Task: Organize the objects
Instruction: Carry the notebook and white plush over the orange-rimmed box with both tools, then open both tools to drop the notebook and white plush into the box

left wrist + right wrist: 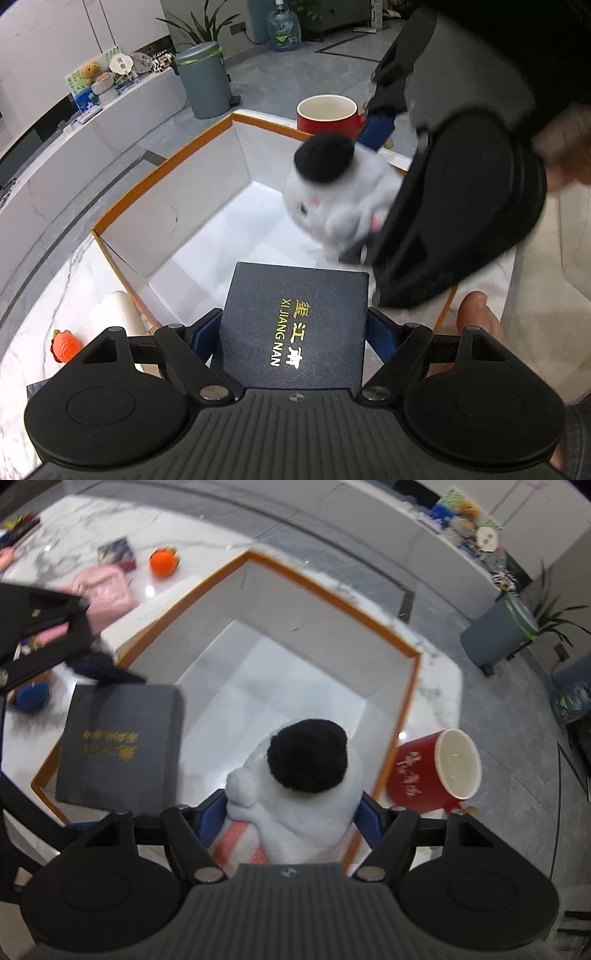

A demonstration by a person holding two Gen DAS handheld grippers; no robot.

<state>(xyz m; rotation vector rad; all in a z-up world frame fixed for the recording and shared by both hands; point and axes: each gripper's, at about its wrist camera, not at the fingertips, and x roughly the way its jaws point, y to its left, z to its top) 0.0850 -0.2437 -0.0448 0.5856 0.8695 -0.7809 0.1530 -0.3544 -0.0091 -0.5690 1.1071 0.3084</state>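
Nearest in the left wrist view, the left tongs (294,334) are closed on a dark navy box (295,325) with gold lettering: its two side edges sit against the blue pads, so the box fills the gap from pad to pad and juts forward past the near rim of the open white carton (207,177), above the carton's bare white floor. A thumb (476,314) shows just right of these tongs. Left of them, outside the carton on the marble bench (44,295), lie a cream roll (118,314) and a small orange crocheted fruit (64,345). In the right wrist view, the right tongs (291,818) grip a white plush toy (295,812) with a black pompom (308,755) on top; the toy's body is pressed between the blue pads and a pink-striped part of it shows low on the left pad's side. The toy hangs over the carton's interior, near its right wall, and the navy box is beside it to the left, the two apart. Just beyond that orange-edged right wall a red mug (432,771) with white characters stands on the bench, close to the right tongs but outside the carton. Farther off on the bench lie a pink cloth item (103,590) and a small patterned box (116,552). Beyond the bench stand a grey bin (203,79) and a leafy plant (201,29).
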